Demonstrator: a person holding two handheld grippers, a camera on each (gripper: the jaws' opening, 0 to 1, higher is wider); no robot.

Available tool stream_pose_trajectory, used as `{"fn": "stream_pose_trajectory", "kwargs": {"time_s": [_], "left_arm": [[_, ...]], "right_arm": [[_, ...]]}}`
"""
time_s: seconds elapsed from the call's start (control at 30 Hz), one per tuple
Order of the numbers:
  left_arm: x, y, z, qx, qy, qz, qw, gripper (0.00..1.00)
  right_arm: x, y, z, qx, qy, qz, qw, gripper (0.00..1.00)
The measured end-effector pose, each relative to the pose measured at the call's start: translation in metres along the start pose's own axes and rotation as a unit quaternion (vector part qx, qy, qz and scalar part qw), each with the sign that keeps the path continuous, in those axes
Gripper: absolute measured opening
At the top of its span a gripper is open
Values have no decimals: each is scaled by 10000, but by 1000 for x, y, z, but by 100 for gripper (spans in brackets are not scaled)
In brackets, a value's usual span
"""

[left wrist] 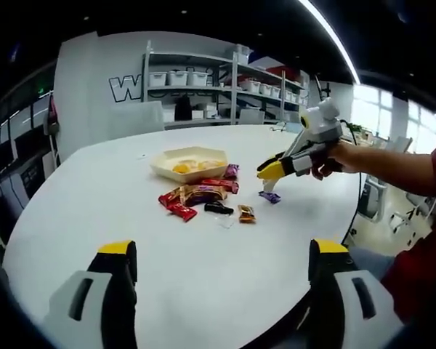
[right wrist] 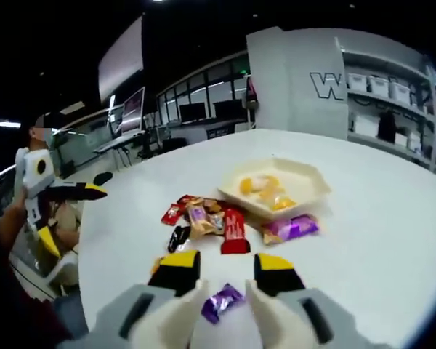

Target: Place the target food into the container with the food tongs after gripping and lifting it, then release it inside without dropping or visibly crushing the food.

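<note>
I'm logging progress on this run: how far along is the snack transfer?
Done: yellow pieces already lie in the container. In hand: the right gripper straddles a purple candy on the table, jaws open, nothing lifted. Left: grip, lift, release inside. The left gripper hangs open.

White round table (left wrist: 203, 276), grey shelving (left wrist: 225, 87) with white bins, bright windows (left wrist: 370, 109), ceiling light strip (left wrist: 327, 36), dark monitors (right wrist: 192, 111)

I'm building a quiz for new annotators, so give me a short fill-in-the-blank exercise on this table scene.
1. The right hand-held gripper has its jaws either side of a small ____ wrapped candy.
2. The pale tray holds ____ coloured food pieces.
3. The left hand-held gripper has its jaws ____, holding nothing.
4. The wrapped snacks lie on a ____ table.

Missing words: purple; yellow; open; white
</note>
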State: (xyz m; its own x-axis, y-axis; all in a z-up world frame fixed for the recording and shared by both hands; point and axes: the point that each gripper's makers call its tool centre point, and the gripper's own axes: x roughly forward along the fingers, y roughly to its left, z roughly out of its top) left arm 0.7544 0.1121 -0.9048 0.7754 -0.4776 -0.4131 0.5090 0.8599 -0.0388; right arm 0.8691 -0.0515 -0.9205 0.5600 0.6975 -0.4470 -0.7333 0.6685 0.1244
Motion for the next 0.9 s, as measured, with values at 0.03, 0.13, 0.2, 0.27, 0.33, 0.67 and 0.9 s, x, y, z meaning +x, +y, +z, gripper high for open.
{"fn": "stream_pose_trajectory", "kwargs": {"time_s": [0.03, 0.13, 0.2, 0.27, 0.33, 0.67, 0.9], "left_arm": [[-1, 0, 0, -5, -2, 4, 10000, 96], [-1, 1, -1, -7, 2, 24, 10000, 96], [-1, 1, 0, -13, 4, 21, 10000, 96], [-1, 0, 0, 0, 11, 15, 10000, 96], [-1, 0, 0, 9, 13, 12, 10000, 96], [-1, 0, -1, 45, 72, 29, 10000, 95], [2, -2, 0, 79, 85, -2, 9999, 95]], "right_arm": [[-1, 1, -1, 12, -3, 40, 10000, 23], [-1, 4, -7, -200, 78, 201, 9996, 23], [-1, 5, -9, -254, 79, 257, 9993, 24], [-1, 4, -8, -233, 60, 235, 9994, 24], [0, 3, -8, -232, 47, 228, 9995, 24], [1, 9, -17, -300, 196, 345, 9988, 24], [2, 3, -16, -529, 168, 119, 9984, 16]]}}
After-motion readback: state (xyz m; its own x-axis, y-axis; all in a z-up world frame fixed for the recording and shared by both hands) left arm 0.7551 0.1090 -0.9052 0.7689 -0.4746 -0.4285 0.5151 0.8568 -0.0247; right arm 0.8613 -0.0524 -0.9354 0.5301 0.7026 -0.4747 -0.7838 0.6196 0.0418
